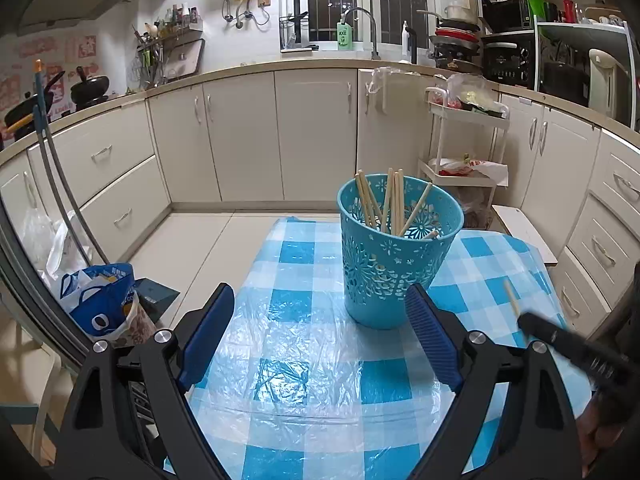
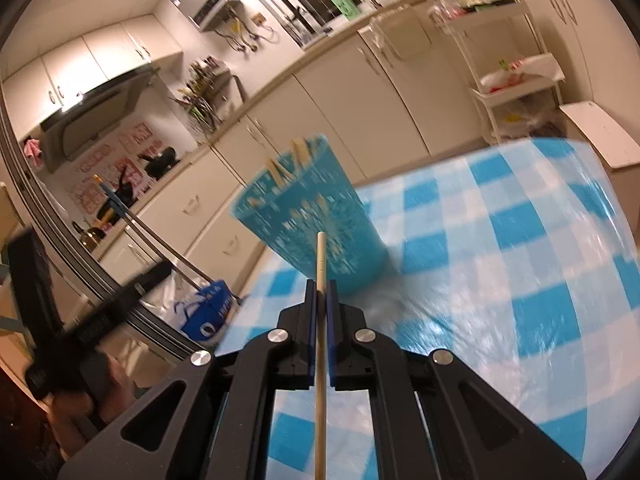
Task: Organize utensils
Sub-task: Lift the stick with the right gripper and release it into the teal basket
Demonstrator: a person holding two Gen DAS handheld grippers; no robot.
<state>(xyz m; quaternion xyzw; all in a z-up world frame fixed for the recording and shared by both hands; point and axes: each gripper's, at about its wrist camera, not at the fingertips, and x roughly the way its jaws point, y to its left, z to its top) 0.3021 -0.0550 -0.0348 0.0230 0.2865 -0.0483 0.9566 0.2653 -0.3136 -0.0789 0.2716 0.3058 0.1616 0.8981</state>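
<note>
A turquoise perforated basket (image 1: 394, 256) stands on the blue checked tablecloth (image 1: 304, 344) and holds several wooden chopsticks (image 1: 390, 204). My left gripper (image 1: 320, 308) is open and empty, just in front of and left of the basket. My right gripper (image 2: 321, 286) is shut on a single wooden chopstick (image 2: 320, 320), pointing at the basket (image 2: 308, 216), which looks blurred and tilted in the right wrist view. The right gripper and its chopstick (image 1: 512, 300) also show at the right edge of the left wrist view, right of the basket.
The table (image 2: 520, 248) stands in a kitchen with cream cabinets (image 1: 248, 136) around it. A white trolley (image 1: 464, 152) stands behind the basket to the right. Plastic bags (image 1: 100, 300) lie on the floor left of the table.
</note>
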